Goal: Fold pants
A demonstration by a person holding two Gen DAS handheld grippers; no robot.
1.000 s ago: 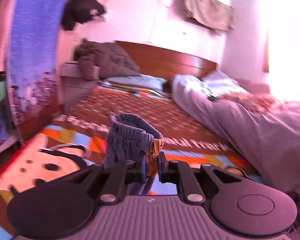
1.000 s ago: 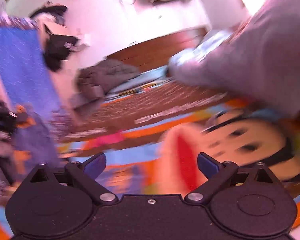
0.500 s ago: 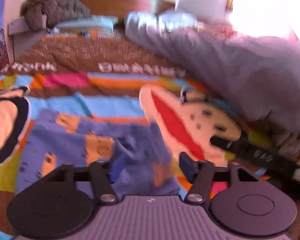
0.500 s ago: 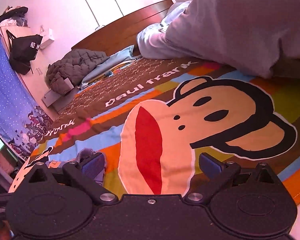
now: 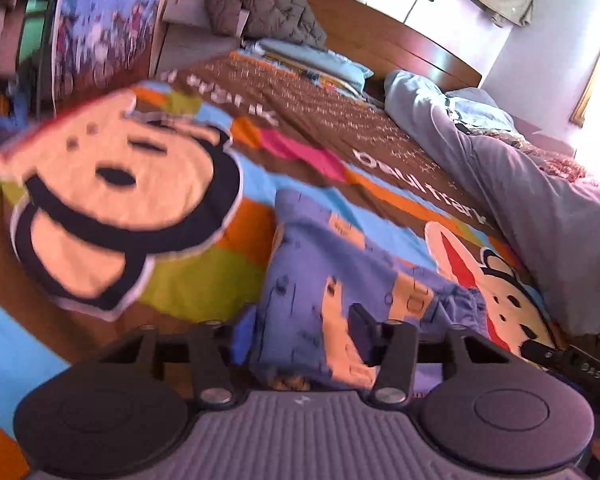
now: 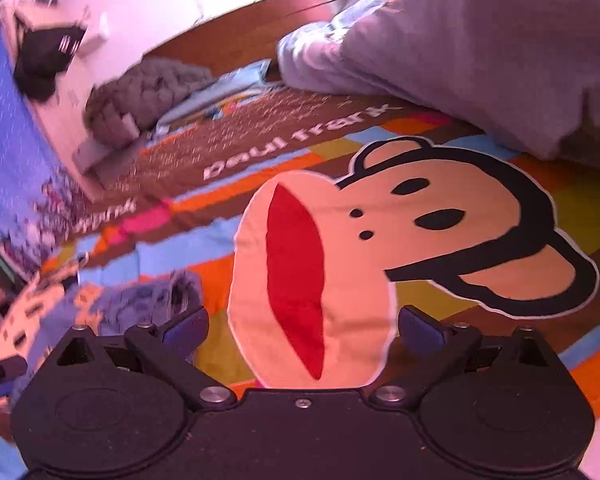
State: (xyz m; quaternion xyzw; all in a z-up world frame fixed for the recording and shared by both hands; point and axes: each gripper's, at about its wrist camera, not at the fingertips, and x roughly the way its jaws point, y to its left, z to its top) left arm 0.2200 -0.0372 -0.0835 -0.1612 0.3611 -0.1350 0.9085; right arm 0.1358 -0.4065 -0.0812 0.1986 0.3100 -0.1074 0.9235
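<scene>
The pants (image 5: pixel 320 276) are small, blue-purple with orange patches. They lie spread on the colourful cartoon bedspread (image 5: pixel 188 280), just ahead of my left gripper (image 5: pixel 300 340). That gripper is open, and the near edge of the pants lies between its fingers. In the right wrist view the pants (image 6: pixel 140 300) show bunched at the lower left. My right gripper (image 6: pixel 304 330) is open and empty over the monkey face print, to the right of the pants.
A grey duvet (image 5: pixel 540 216) is heaped along the right side of the bed. A dark quilted jacket (image 5: pixel 268 12) and pillows lie by the wooden headboard (image 5: pixel 380 36). A blue patterned hanging (image 5: pixel 104 20) stands at the left. The right gripper's tip (image 5: pixel 560 356) shows at the lower right.
My left gripper held the pants up a second ago, then opened and let them drop onto the bedspread. The right gripper stayed open and shifted slightly.
</scene>
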